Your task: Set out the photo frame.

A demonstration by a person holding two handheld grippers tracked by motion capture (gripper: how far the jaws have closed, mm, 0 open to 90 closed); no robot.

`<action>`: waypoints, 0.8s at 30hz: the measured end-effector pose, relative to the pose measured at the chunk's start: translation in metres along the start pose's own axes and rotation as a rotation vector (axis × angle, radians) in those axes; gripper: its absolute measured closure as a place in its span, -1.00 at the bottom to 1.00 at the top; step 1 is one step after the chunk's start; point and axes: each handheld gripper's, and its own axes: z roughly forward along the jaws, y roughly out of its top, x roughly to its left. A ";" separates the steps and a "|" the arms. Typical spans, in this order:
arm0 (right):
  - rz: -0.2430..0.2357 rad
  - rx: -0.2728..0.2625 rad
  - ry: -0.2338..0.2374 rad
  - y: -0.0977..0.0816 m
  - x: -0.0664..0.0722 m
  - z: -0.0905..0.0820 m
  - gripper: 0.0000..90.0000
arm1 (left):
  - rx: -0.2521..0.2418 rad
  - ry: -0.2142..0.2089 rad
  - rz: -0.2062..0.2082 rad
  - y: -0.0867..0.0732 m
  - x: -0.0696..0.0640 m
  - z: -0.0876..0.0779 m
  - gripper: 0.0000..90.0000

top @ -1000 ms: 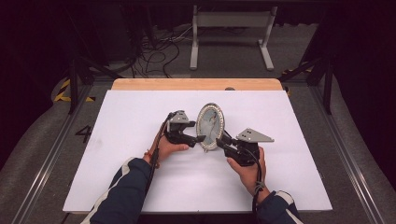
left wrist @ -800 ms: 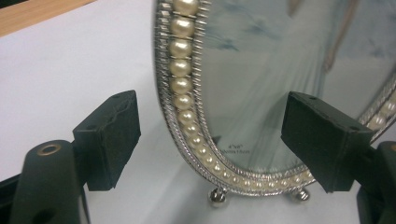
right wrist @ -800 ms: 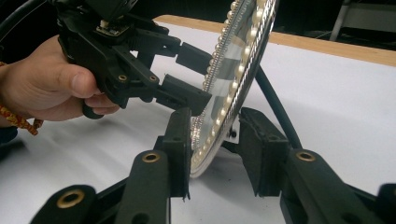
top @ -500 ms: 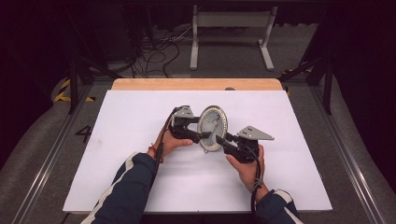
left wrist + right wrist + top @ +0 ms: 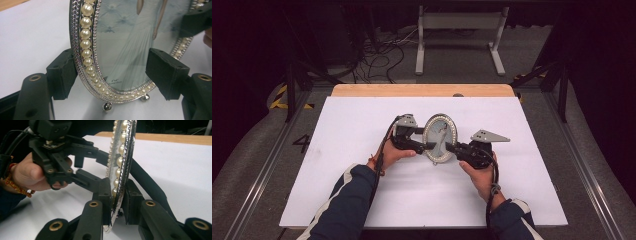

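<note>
Pearl-rimmed frame [image 5: 440, 138] upright mid-counter [image 5: 362, 200], pinched edgewise by right tongs [image 5: 119, 202], straddled loosely by left tongs [image 5: 112, 72], just been closing.

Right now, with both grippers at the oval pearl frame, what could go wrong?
1. The right gripper pinches only the thin edge of the picture frame, so the frame could twist or slip out.
2. The left gripper's fingers stand wide around the frame, giving little support if it tips.
3. The hard fingers may scratch the glass or loosen the pearls.
</note>
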 end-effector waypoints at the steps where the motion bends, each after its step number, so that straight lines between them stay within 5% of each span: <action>1: 0.001 0.021 0.003 0.002 -0.004 0.000 0.76 | -0.010 -0.010 -0.008 -0.002 -0.001 -0.002 -0.38; 9: -0.009 0.028 -0.013 0.005 -0.006 0.001 0.77 | -0.013 -0.010 -0.002 -0.008 -0.003 -0.011 -0.32; 16: -0.035 0.016 -0.047 0.005 -0.002 0.000 0.63 | -0.029 0.073 -0.001 -0.002 -0.004 -0.012 -0.24; 24: -0.080 -0.012 -0.082 0.004 0.005 -0.008 0.69 | -0.045 0.084 -0.006 -0.002 -0.002 -0.010 0.00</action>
